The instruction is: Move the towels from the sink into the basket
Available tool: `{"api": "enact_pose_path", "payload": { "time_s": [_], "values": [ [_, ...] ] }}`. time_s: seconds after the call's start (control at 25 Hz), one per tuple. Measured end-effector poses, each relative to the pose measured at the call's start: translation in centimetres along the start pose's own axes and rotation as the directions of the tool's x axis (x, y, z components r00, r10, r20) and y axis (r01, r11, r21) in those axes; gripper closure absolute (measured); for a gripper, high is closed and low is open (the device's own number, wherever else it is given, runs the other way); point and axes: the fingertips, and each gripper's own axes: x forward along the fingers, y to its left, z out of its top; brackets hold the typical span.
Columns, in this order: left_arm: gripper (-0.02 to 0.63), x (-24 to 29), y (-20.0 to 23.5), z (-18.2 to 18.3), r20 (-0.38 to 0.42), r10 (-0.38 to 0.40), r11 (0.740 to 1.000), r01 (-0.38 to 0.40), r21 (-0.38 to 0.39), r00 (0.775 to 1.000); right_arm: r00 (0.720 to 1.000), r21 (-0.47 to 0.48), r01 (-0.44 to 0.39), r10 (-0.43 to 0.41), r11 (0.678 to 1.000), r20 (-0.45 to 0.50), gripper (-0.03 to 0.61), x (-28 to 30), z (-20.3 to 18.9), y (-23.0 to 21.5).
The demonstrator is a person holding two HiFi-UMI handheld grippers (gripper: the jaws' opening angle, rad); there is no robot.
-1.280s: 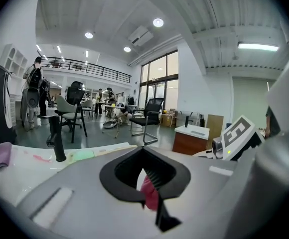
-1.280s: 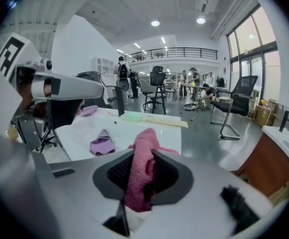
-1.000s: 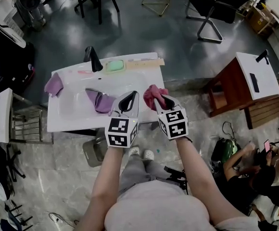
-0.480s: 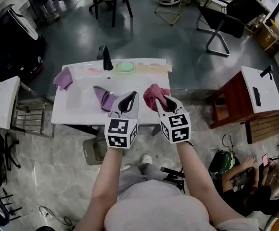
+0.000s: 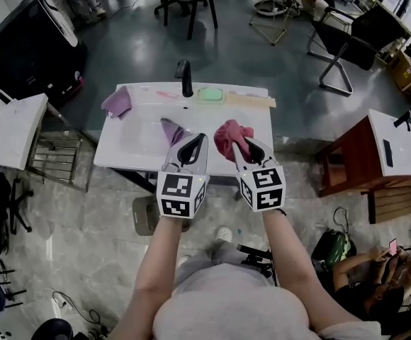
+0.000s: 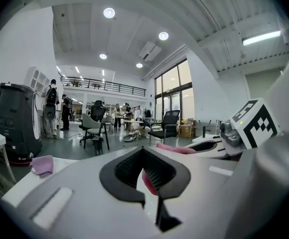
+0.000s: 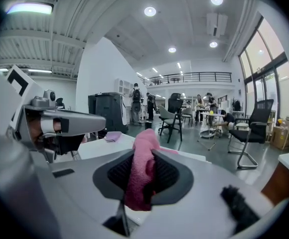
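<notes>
A white sink (image 5: 131, 142) stands on a grey shop floor. The right gripper (image 5: 237, 141) clamps a pink towel (image 5: 228, 131) over it. The left gripper (image 5: 200, 139) is closed and empty. A purple towel (image 5: 171, 129) lies in the basin.

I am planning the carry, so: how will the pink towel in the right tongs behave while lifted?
Probably floppy: the pink towel hangs bunched from the right tongs. Likely light, since one pinch holds all of it up. It could slip, as only a fold is clamped.
</notes>
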Motion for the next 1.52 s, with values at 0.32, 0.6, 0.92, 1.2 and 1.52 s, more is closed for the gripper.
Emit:
{"api": "enact_pose_path", "payload": {
  "time_s": [0.32, 0.6, 0.92, 1.2, 1.52],
  "values": [
    [0.609, -6.4, 3.6, 0.4, 0.028, 0.047, 0.999, -0.047, 0.008, 0.998, 0.998, -0.025, -0.046, 0.047, 0.999, 0.052, 0.492, -0.2, 2.2, 7.8],
    [0.609, -12.8, 6.2, 0.6, 0.057, 0.096, 0.995, -0.097, 0.014, 0.994, 0.993, -0.043, -0.079, 0.082, 0.996, 0.089, 0.492, -0.9, 3.7, 14.3],
    [0.609, -20.1, 8.9, -0.5, 0.065, 0.153, 0.988, -0.154, 0.011, 0.986, 0.986, -0.058, -0.119, 0.125, 0.991, 0.115, 0.492, -1.8, 4.4, 21.3],
    [0.609, -25.6, 12.0, -1.8, 0.064, 0.218, 0.976, -0.218, -0.011, 0.974, 0.975, -0.081, -0.175, 0.184, 0.981, 0.123, 0.492, -1.7, 4.7, 27.4],
    [0.610, -29.8, 15.5, -3.0, 0.065, 0.311, 0.950, -0.307, -0.056, 0.948, 0.956, -0.120, -0.260, 0.273, 0.958, 0.111, 0.492, -0.5, 4.7, 32.4]
  ]
}}
